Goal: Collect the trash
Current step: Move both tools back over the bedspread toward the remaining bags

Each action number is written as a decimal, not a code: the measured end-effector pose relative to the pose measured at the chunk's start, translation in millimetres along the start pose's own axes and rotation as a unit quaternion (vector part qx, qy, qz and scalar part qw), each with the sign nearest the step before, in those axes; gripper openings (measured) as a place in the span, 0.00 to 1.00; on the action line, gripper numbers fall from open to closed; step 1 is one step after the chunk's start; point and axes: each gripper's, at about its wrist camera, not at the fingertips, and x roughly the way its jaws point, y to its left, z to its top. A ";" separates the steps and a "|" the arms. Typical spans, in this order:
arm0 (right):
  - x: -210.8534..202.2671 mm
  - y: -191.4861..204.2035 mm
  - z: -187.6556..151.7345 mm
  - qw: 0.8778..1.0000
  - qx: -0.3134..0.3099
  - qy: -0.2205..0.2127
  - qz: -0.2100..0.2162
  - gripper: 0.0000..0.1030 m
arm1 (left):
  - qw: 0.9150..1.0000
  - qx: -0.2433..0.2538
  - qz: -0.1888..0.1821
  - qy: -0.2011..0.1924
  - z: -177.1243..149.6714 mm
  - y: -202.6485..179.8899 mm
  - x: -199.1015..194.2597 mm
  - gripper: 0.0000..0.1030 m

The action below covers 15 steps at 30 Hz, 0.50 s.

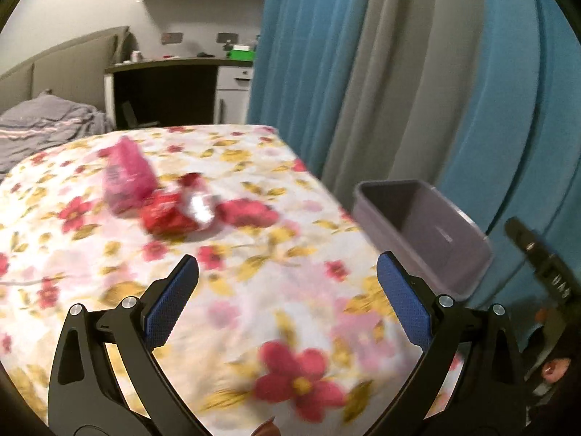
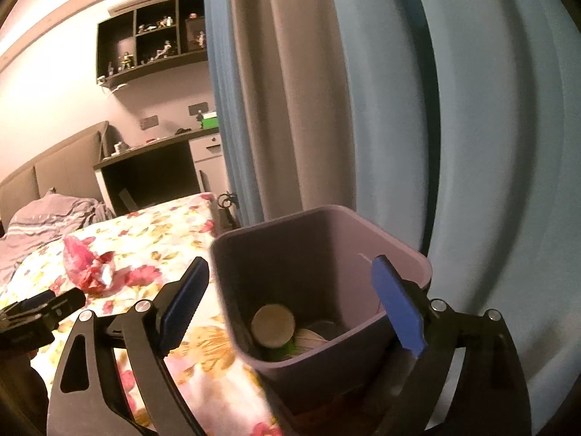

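The right gripper (image 2: 290,290) hangs over the mouth of the purple bin (image 2: 399,265) with its jaws spread wide and nothing between the pads; directly below it, at the bin's bottom, lie a round can end (image 2: 273,324) and some pale rubbish, so the dropping-in step looks done on this side. The left gripper (image 1: 287,301) is likewise fully open and empty, pointing down across the floral bedspread (image 1: 254,290). Ahead of it and slightly to its left, well apart from the fingertips, lie the remaining wrappers: a pink packet (image 1: 127,178) with a crumpled red wrapper (image 1: 174,207) touching its near end. The bin stands ahead and to the right of the left gripper, beside the bed's edge. The next move, as I judge it, calls for the left gripper to reach forward, straddle one wrapper and close without pinching the soft cloth beneath. Beyond the bed are a grey pillow (image 1: 40,123), a dark desk (image 1: 163,91), a wall shelf of figurines (image 2: 156,43), and blue-and-grey curtains (image 1: 363,72) behind the bin.
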 end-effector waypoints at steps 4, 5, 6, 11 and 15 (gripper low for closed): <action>-7.9 18.5 -1.8 1.000 -0.010 -0.001 0.020 0.86 | 0.999 -0.002 0.045 -0.001 -7.7 34.0 -19.0 0.94; -9.0 26.5 -2.2 0.999 -0.014 0.001 0.031 0.86 | 0.998 -0.004 0.056 -0.002 -9.1 41.8 -23.9 0.94; -10.0 31.8 -2.6 0.999 -0.017 0.003 0.038 0.86 | 0.997 -0.008 0.071 -0.006 -10.3 54.2 -31.3 0.94; -11.7 71.8 -6.4 0.997 -0.037 0.011 0.074 0.86 | 0.993 -0.034 0.111 -0.020 -9.6 96.8 -56.7 0.94; -9.5 109.4 -9.6 0.993 -0.053 0.026 0.100 0.86 | 0.987 -0.046 0.147 -0.032 -8.4 130.2 -74.3 0.94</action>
